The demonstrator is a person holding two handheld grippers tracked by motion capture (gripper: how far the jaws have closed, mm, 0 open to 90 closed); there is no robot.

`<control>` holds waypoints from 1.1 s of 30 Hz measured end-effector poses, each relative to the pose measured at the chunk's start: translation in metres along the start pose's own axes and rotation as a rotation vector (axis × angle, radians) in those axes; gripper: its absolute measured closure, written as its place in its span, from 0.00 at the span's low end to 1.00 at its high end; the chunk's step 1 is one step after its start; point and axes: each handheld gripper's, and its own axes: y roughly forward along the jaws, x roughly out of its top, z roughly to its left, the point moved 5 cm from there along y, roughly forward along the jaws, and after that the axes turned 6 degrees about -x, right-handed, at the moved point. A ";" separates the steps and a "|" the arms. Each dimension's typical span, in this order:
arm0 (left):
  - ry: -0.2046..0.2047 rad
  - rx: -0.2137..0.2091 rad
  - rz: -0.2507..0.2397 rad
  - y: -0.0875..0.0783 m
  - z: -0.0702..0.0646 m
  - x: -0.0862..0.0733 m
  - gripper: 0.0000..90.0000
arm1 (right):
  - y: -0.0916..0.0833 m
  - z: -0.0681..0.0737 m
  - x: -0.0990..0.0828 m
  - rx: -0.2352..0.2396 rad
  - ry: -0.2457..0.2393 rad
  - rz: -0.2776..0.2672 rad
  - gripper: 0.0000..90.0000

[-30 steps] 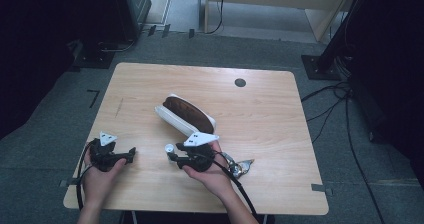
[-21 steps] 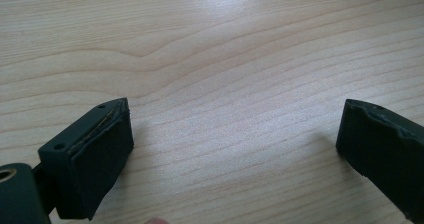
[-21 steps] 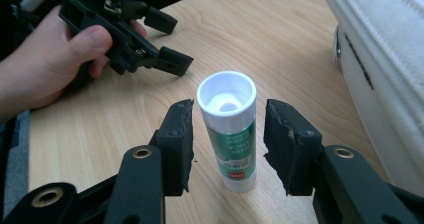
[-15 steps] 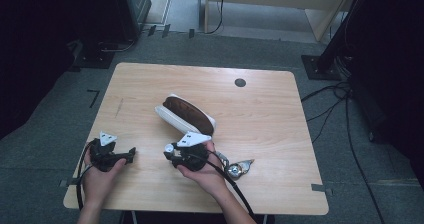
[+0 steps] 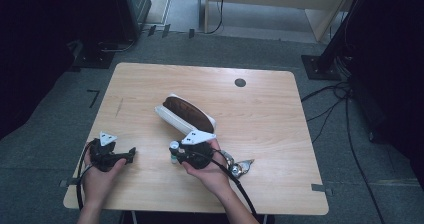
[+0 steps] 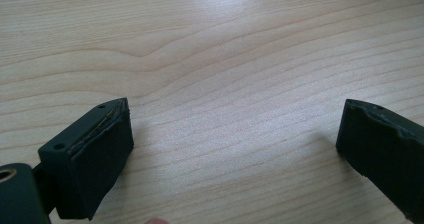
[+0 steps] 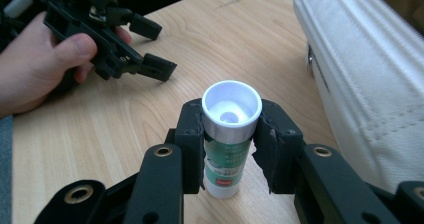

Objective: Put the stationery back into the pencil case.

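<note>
A: The right tongs are clamped on a small tube, one black jaw pressed to each side of it. It stands upright on the wooden worktop, with a white cap on top and a green and white label below; there is a small red patch near its base.

B: And where does that sit on the worktop?

A: From the high view, the right tongs are near the front edge, roughly in the middle, held by the person's right hand. The tube shows as a small white dot at their left tip. A black cable trails from them back toward the front edge.

B: What about the left tongs?

A: The left tongs stand wide apart with nothing but bare wood grain between the jaws. In the high view the left tongs lie at the front left of the worktop, gripped by the left hand, and are well apart from the right pair. The right gripper view also catches them, jaws spread.

B: Anything else around?

A: A long white case with a dark brown top lies slantwise behind the right tongs, near them. In the right gripper view its white stitched side is just beside the tube. Some small shiny metal pieces lie to the right of the right hand; I cannot tell what they are. A dark round spot sits near the far edge.
</note>
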 end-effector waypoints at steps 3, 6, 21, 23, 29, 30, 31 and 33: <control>-0.001 0.000 0.000 0.000 0.000 0.000 0.02 | -0.007 -0.001 0.004 0.000 -0.001 -0.014 0.74; -0.001 0.000 0.000 0.000 0.000 0.000 0.02 | -0.014 -0.004 0.008 0.003 0.010 -0.023 0.74; -0.002 -0.001 0.000 0.000 0.000 0.000 0.02 | -0.048 -0.028 0.032 -0.040 0.030 -0.071 0.74; -0.001 0.000 0.002 0.000 0.000 0.000 0.02 | -0.052 -0.031 0.036 -0.053 0.031 -0.078 0.74; 0.001 0.000 0.002 0.000 0.000 0.000 0.02 | -0.064 -0.043 0.048 -0.065 0.038 -0.105 0.74; 0.001 0.000 0.002 0.000 0.000 0.000 0.02 | -0.066 -0.045 0.050 -0.064 0.047 -0.108 0.74; 0.000 0.000 0.002 0.000 0.000 0.000 0.02 | -0.068 -0.047 0.052 -0.068 0.050 -0.117 0.74; -0.003 0.000 -0.001 0.000 0.000 0.000 0.02 | -0.072 -0.051 0.057 -0.075 0.047 -0.123 0.74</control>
